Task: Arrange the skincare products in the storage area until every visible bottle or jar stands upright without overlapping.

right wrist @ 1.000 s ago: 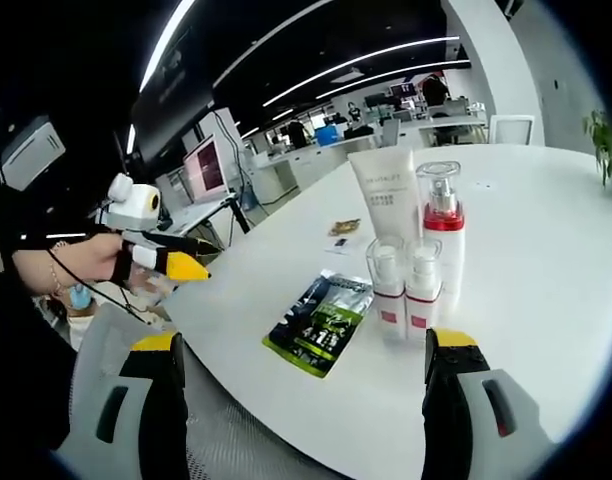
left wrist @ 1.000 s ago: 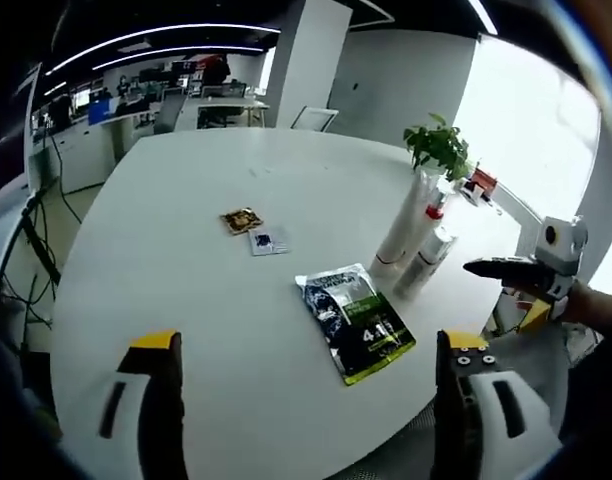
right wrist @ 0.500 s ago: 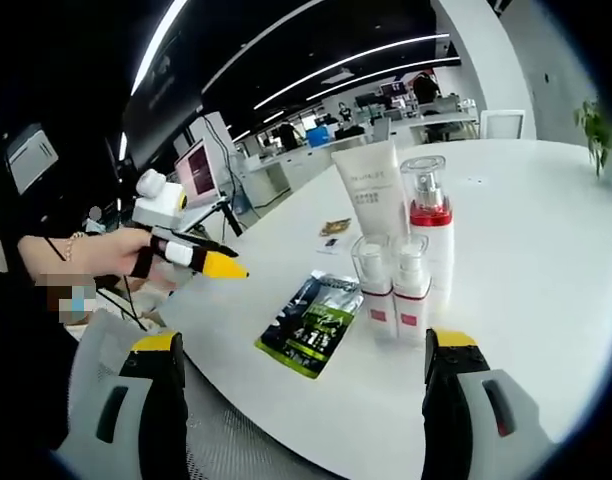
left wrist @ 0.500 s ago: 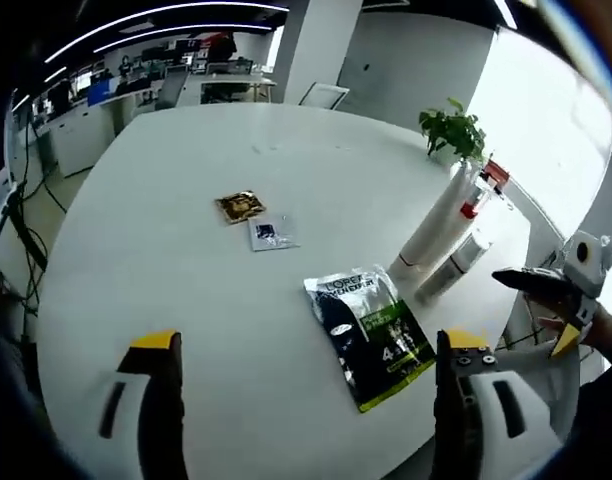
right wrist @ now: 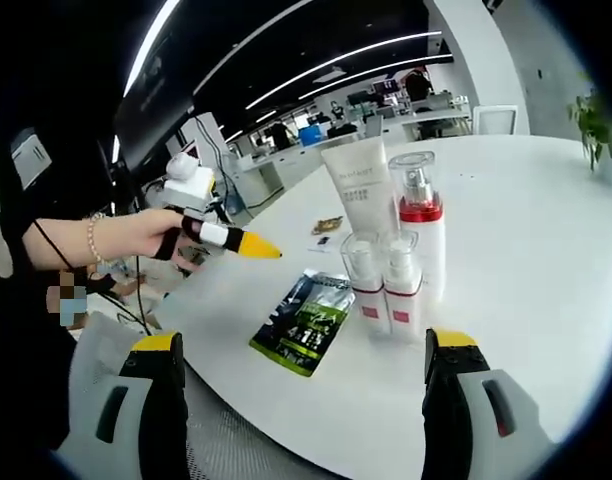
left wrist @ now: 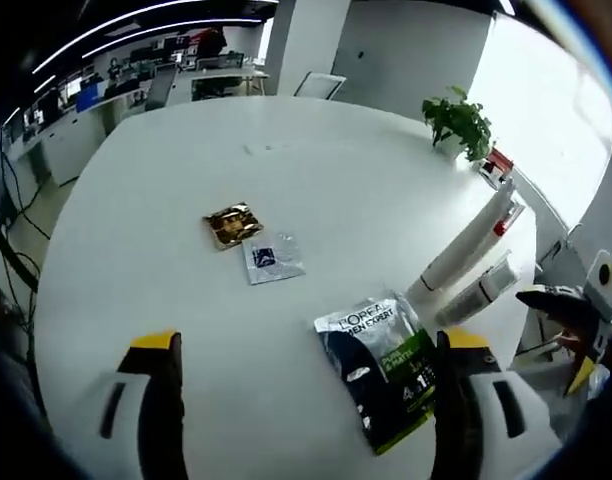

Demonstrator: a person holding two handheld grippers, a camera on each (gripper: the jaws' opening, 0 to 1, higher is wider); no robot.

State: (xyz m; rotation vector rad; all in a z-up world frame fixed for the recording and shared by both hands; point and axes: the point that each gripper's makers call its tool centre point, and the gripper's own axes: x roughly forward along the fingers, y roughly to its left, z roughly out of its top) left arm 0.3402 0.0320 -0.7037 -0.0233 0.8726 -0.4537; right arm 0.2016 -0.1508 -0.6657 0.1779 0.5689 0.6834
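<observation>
On the white round table [left wrist: 166,200] a white tube [right wrist: 358,190], a clear pump bottle with a red collar [right wrist: 421,222] and two small clear bottles [right wrist: 367,282] [right wrist: 402,287] stand upright in a tight cluster. In the left gripper view the same cluster, tube [left wrist: 464,252] and small bottles [left wrist: 483,290], lies at the right edge. A black-and-green pouch [left wrist: 382,366] [right wrist: 304,322] lies flat beside them. My left gripper [left wrist: 306,345] hangs open above the table, short of the pouch; it also shows in a hand [right wrist: 226,238]. My right gripper [right wrist: 304,342] is open, near the small bottles, and empty.
A gold sachet [left wrist: 231,225] and a blue-and-white sachet [left wrist: 273,257] lie flat mid-table. A potted plant [left wrist: 458,120] stands at the far edge. The right gripper [left wrist: 576,320] hovers off the table's right side. Desks and chairs stand behind.
My left gripper has moved forward over the table, closer to the pouch and sachets. The right gripper has edged slightly closer to the bottles. No product has moved.
</observation>
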